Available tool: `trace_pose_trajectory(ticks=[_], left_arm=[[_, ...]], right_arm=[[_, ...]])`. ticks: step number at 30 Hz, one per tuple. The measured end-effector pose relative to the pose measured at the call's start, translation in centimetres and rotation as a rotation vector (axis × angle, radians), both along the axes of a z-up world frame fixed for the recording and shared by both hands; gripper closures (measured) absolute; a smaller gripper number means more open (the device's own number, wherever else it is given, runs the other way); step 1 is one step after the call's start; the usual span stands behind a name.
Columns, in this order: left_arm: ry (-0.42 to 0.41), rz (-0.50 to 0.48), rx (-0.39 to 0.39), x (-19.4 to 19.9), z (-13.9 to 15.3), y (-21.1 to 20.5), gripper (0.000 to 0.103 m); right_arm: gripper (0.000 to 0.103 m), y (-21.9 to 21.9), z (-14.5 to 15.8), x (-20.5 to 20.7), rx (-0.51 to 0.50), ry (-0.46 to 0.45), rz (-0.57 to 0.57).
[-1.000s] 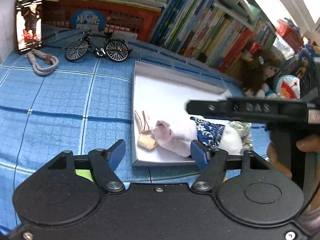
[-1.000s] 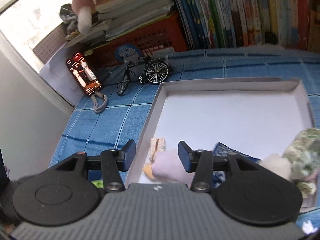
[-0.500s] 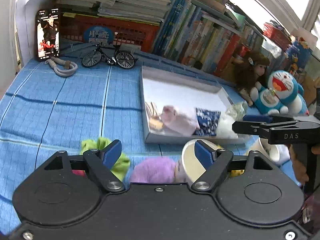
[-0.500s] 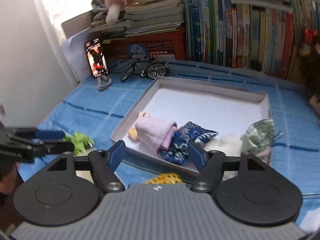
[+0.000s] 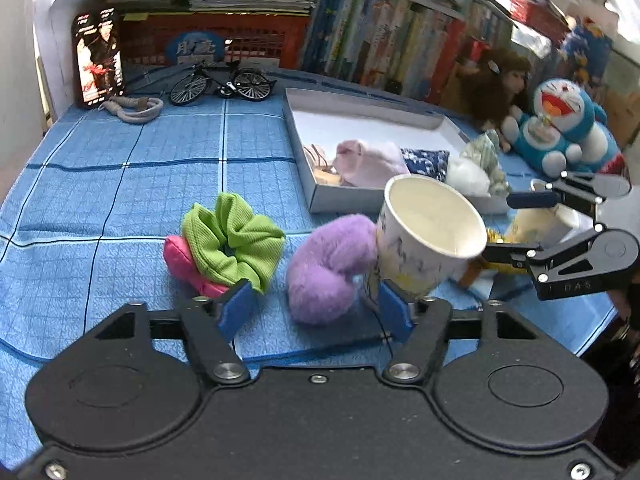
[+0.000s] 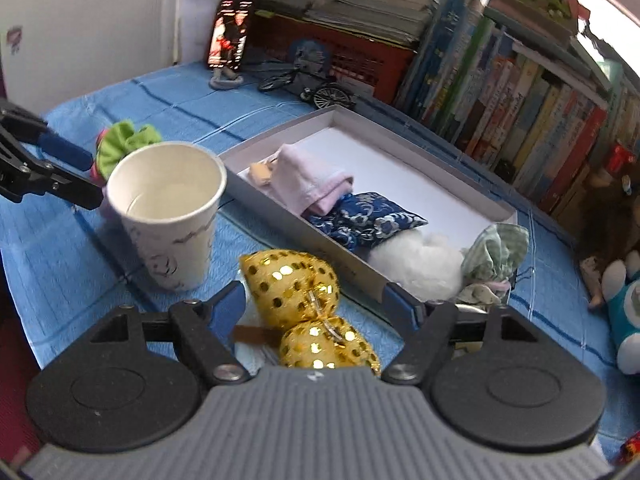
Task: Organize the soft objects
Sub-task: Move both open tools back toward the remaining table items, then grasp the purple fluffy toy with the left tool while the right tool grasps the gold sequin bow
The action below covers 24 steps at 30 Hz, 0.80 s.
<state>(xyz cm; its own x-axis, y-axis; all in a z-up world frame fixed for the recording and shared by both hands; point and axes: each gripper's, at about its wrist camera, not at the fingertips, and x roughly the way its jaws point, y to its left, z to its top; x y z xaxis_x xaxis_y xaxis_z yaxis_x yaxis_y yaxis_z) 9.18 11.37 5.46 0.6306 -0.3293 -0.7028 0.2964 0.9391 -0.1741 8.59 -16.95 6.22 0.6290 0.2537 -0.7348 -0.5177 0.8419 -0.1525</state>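
A white shallow box (image 5: pixel 308 144) (image 6: pixel 440 184) on the blue cloth holds a pink folded cloth (image 5: pixel 370 162) (image 6: pixel 308 182), a blue patterned pouch (image 5: pixel 426 160) (image 6: pixel 366 216), a white fluffy ball (image 6: pixel 420 262) and a green checked cloth (image 6: pixel 498 250). In front lie a green scrunchie (image 5: pixel 230 238), a pink item (image 5: pixel 188 266) under it and a purple fluffy ball (image 5: pixel 328 268). My left gripper (image 5: pixel 314 312) is open just before the purple ball. My right gripper (image 6: pixel 316 304) is open over a gold sequined bow (image 6: pixel 304 300).
A white paper cup (image 5: pixel 430 238) (image 6: pixel 168 212) stands between the purple ball and the bow. A phone (image 5: pixel 100 58), a model bicycle (image 5: pixel 222 84), a rope ring (image 5: pixel 132 106), books and plush toys (image 5: pixel 560 128) line the back and right.
Both grippers have pulled back from the box toward the table's near edge. The scrunchie, purple ball, cup and gold bow have come into view. Both stay open.
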Motion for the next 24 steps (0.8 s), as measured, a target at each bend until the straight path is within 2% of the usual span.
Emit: trace_pose_trajectory(ticks=[5,11,17,24], left_arm=[[-0.065,-0.014,0.054,-0.8,-0.7,-1.2,0.057],[-0.144,-0.051,0.144,-1.1,-1.4,-3.2,0.059],[-0.184,-0.046,0.21,-0.3,-2.3,-4.3,0.059],[-0.204,-0.044,0.228,0.4,-3.2,-4.8,0.059]], right_arm=[[0.019,0.5,-0.3,-0.2,-0.019,-0.019,-0.009],[0.02,1.2,-1.0,-0.4,-0.04,-0.019,0.014],[0.021,1.7,-1.7,0.0,-0.045,-0.028,0.012],[0.022,2.3,-2.4,0.1,-0.047,-0.058,0.006]])
